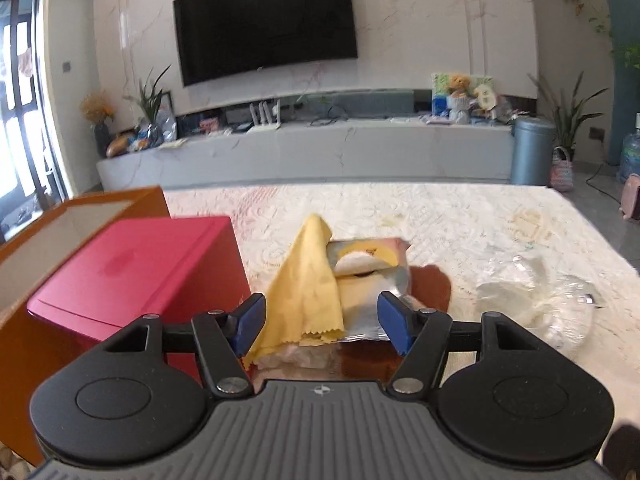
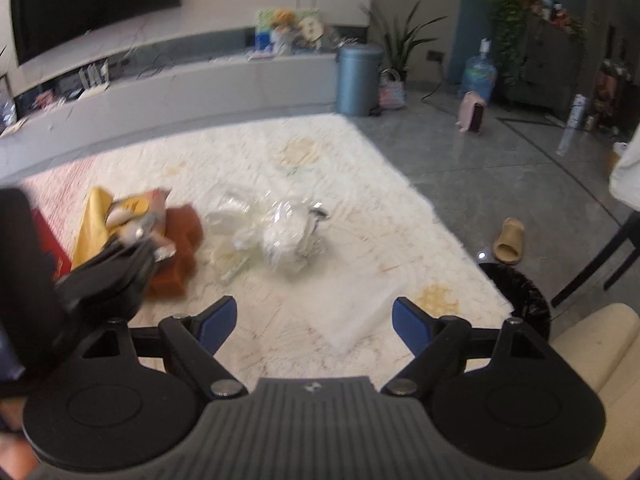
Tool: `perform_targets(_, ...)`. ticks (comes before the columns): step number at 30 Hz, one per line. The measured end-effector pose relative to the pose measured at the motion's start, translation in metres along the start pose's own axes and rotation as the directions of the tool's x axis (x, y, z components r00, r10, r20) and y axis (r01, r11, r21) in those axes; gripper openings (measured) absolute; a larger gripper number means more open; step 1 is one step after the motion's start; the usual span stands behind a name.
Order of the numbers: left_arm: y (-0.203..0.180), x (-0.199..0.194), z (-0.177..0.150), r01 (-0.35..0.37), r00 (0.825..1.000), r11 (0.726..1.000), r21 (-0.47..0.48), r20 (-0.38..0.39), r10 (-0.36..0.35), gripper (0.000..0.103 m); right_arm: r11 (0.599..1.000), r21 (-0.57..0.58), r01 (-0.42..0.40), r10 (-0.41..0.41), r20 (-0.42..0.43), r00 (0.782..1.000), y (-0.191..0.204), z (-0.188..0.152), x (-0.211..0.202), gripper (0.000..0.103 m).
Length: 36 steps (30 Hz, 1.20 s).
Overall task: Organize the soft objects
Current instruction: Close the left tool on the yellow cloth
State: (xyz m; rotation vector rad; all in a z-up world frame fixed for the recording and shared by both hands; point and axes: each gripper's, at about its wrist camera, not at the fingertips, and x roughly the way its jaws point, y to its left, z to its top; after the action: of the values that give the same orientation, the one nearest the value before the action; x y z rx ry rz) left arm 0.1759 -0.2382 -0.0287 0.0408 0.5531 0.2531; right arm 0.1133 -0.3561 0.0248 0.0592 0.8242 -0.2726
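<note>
A yellow cloth (image 1: pixel 306 280) is draped over a silver snack packet (image 1: pixel 368 260) lying on a brown cloth (image 1: pixel 432 286) on the white rug (image 1: pixel 440 216). My left gripper (image 1: pixel 322 324) is open, its blue fingers to either side of the cloth's lower edge, just above the pile. A clear plastic bag with white soft things (image 1: pixel 532 296) lies to the right. In the right wrist view the same pile (image 2: pixel 132 216) and plastic bag (image 2: pixel 276 228) lie ahead. My right gripper (image 2: pixel 314 326) is open and empty above the rug, a flat white sheet (image 2: pixel 360 316) between its fingers.
A red box (image 1: pixel 140 276) sits inside an orange box (image 1: pixel 80 216) at the left. The left gripper's body (image 2: pixel 104 276) shows at the right view's left. A black bin (image 2: pixel 524 300), a slipper (image 2: pixel 508 240) and a chair leg stand on the grey floor to the right.
</note>
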Motion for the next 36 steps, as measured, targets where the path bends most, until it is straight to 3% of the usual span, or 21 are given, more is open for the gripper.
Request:
perform_targets(4, -0.004, 0.013, -0.007, -0.035, 0.999, 0.999, -0.015, -0.033, 0.034, 0.075, 1.0, 0.008, 0.0, 0.0, 0.01, 1.0, -0.003, -0.001, -0.002, 0.08)
perform_targets(9, 0.0, 0.008, -0.013, -0.033, 0.999, 0.998, -0.057, 0.022, 0.034, 0.074, 0.998, 0.053, -0.021, 0.019, 0.033, 0.999, -0.011, 0.0, -0.007, 0.08)
perform_targets(13, 0.019, 0.007, -0.017, 0.033, 0.999, 0.985, -0.17, -0.001, -0.034, 0.063, 1.0, 0.015, -0.02, 0.02, 0.024, 1.0, -0.005, -0.001, -0.005, 0.08)
perform_targets(16, 0.032, 0.003, -0.02, 0.033, 0.999, 0.963, -0.267, -0.019, -0.039, 0.055, 1.0, 0.024, -0.019, 0.019, 0.029, 0.999, -0.007, -0.002, -0.007, 0.08)
perform_targets(21, 0.039, -0.006, -0.027, 0.014, 1.0, 0.963, -0.268, 0.005, -0.014, 0.043, 0.999, 0.034, -0.014, 0.013, 0.028, 1.0, -0.009, -0.002, -0.007, 0.08)
perform_targets(23, 0.044, -0.009, -0.023, 0.011, 0.999, 0.955, -0.297, 0.033, -0.002, 0.032, 1.0, 0.029, -0.01, 0.009, 0.029, 1.0, -0.009, -0.003, -0.006, 0.08)
perform_targets(25, 0.041, -0.007, -0.016, 0.014, 0.999, 0.965, -0.263, 0.043, -0.003, 0.032, 0.999, 0.031, -0.01, 0.009, 0.036, 0.999, -0.009, -0.003, -0.006, 0.08)
perform_targets(27, 0.037, 0.005, -0.013, 0.01, 1.0, 0.973, -0.229, 0.004, -0.009, 0.029, 0.999, 0.038, -0.015, 0.013, 0.041, 0.999, -0.01, -0.003, -0.007, 0.08)
perform_targets(30, 0.04, 0.009, -0.014, 0.036, 0.999, 0.967, -0.25, 0.017, -0.033, 0.021, 0.999, 0.034, -0.02, 0.019, 0.041, 0.999, -0.01, -0.004, -0.006, 0.08)
perform_targets(31, 0.039, 0.008, -0.014, 0.045, 0.999, 0.971, -0.234, 0.03, -0.039, 0.008, 0.999, 0.034, -0.019, 0.017, 0.04, 0.999, -0.01, -0.004, -0.005, 0.08)
perform_targets(32, 0.035, 0.007, -0.015, 0.042, 0.998, 0.981, -0.19, 0.045, -0.034, 0.002, 0.999, 0.035, -0.016, 0.015, 0.038, 0.999, -0.01, -0.004, -0.005, 0.08)
perform_targets(34, 0.026, 0.004, -0.018, 0.02, 0.997, 0.995, -0.095, 0.076, -0.013, 0.002, 0.999, 0.037, -0.009, 0.008, 0.032, 0.999, -0.01, -0.004, -0.003, 0.08)
perform_targets(36, 0.021, 0.002, -0.02, 0.027, 0.997, 0.998, -0.059, 0.067, -0.023, 0.001, 0.999, 0.04, -0.004, 0.003, 0.021, 1.0, -0.01, -0.004, -0.001, 0.08)
